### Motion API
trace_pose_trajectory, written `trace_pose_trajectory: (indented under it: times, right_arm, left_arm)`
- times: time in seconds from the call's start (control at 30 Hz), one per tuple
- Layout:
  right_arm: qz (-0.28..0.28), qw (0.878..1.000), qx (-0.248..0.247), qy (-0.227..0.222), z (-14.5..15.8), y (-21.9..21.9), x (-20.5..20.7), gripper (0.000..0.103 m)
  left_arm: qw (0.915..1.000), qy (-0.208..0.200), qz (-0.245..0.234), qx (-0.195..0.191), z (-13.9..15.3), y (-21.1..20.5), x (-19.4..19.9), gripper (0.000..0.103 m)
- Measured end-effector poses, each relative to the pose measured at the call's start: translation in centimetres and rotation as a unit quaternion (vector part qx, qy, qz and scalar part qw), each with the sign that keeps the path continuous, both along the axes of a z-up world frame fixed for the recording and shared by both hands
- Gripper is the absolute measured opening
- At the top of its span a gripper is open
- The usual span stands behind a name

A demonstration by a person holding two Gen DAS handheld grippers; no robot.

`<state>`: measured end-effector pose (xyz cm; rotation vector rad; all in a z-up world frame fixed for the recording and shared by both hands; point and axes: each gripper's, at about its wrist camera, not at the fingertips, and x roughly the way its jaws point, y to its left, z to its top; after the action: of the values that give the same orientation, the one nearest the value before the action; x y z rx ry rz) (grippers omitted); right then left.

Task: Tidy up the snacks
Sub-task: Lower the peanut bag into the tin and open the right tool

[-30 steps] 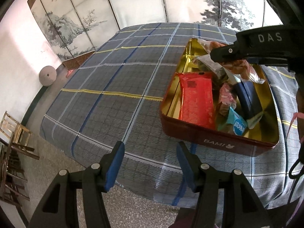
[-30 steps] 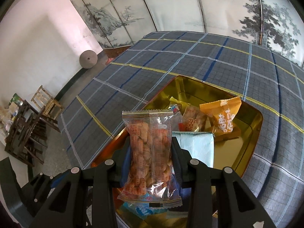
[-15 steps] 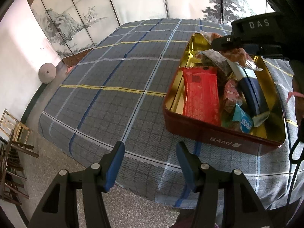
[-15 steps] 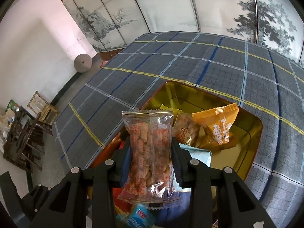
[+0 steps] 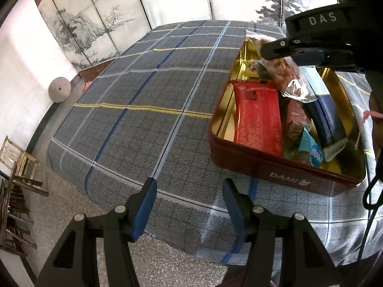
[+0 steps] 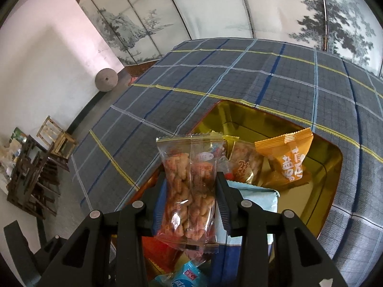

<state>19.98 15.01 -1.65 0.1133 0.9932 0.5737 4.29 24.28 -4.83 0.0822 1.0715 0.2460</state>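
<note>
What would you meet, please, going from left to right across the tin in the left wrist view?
Red packet → pink packet → dark blue packet, all lying in the tin; the right gripper holds a clear bag of crackers above them.

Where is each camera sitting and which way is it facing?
Left wrist: rides the left gripper, jaws open and empty, low at the table edge; looks across the plaid tablecloth toward the red tin; the right gripper shows at upper right.
Right wrist: rides the right gripper above the tin, jaws shut on a clear snack packet; faces the painted screen.
Shared: tin, tablecloth, packet, screen.
</note>
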Motion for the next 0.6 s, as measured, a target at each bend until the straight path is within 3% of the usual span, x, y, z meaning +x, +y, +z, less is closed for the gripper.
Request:
trace_pose_trajectory:
  times: [0.6]
  right_arm:
    - [-0.002,1.000,0.019,0.000,0.3,-0.6,-1.7,0.043]
  left_arm:
    - [1.0000,-0.004,0.004,-0.001,0.0,0.3,-0.2,0.058]
